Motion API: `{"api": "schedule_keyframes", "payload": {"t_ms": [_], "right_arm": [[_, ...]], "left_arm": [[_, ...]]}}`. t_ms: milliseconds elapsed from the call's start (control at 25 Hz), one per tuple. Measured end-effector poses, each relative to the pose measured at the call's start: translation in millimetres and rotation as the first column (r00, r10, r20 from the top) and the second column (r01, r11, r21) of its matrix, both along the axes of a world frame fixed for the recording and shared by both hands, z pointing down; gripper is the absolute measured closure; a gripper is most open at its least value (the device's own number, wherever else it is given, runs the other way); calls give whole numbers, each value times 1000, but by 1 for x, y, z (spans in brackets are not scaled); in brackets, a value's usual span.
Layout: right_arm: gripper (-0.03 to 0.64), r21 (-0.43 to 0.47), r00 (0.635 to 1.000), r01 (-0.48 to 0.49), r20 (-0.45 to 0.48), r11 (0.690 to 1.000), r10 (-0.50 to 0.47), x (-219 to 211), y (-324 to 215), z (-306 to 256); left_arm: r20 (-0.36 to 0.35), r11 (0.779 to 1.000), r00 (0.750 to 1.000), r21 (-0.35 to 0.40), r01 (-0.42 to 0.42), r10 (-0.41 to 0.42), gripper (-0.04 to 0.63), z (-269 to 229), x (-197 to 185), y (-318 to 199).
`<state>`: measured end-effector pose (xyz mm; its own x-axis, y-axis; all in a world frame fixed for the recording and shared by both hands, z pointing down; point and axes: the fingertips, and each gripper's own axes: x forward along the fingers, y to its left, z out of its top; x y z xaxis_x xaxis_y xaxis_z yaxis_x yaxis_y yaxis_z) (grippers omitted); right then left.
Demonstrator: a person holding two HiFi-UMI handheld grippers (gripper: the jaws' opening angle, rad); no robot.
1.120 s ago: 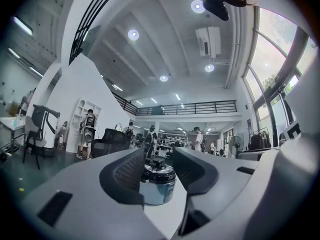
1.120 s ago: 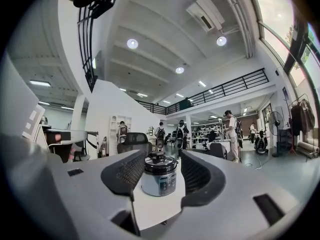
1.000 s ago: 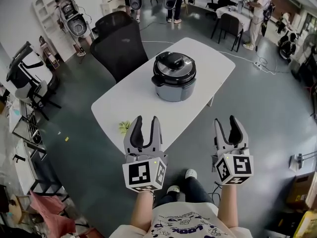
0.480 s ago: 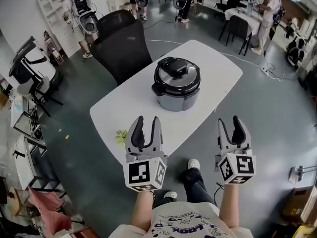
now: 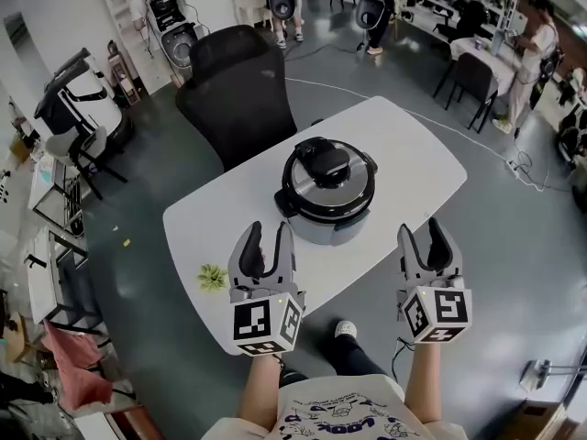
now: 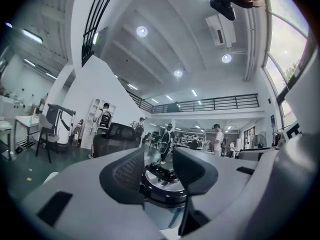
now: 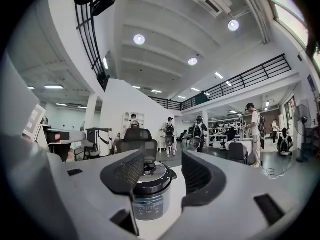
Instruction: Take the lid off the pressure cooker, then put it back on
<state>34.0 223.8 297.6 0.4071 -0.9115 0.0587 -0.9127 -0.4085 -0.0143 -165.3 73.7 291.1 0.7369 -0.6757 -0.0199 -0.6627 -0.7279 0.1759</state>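
Observation:
A grey pressure cooker (image 5: 327, 191) with its black-handled lid (image 5: 326, 168) on stands in the middle of the white table (image 5: 229, 218). My left gripper (image 5: 269, 236) hovers over the table's near edge, just short of the cooker, open and empty. The right gripper (image 5: 423, 235) is beyond the table's near-right edge, over the floor, also open and empty. In the left gripper view the cooker (image 6: 162, 181) shows close between the jaws of the left gripper (image 6: 157, 171). The right gripper view has the cooker (image 7: 148, 194) farther off, left of centre, seen between the jaws of the right gripper (image 7: 162, 176).
A black office chair (image 5: 237, 85) stands behind the table. A small green plant-like thing (image 5: 212, 277) lies at the table's near left corner. People, chairs and other tables fill the far side of the room.
The table and cooker have come closer in the view. Both grippers have moved forward toward the cooker, the left one now over the table's edge. The jaws stand as before.

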Motion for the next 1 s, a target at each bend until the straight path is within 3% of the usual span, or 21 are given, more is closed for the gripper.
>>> {"api": "schedule_keyframes", "payload": {"t_ms": [280,600,1000], "right_arm": [[370,-20,989,143,-25,990,-143,61,-61,-8],[350,-71,958,283,-28,957,-285,89,-113,5],[336,-133,915,397,-20,908,-403,82,-166,26]], "left_arm": [[9,992,992,-14,124,-124,423,2,44,-37],[13,970,973,-80,230,-229,423,22,56,-62],[-32,926,957,-264,270,-288,423,64,47,-88]]}}
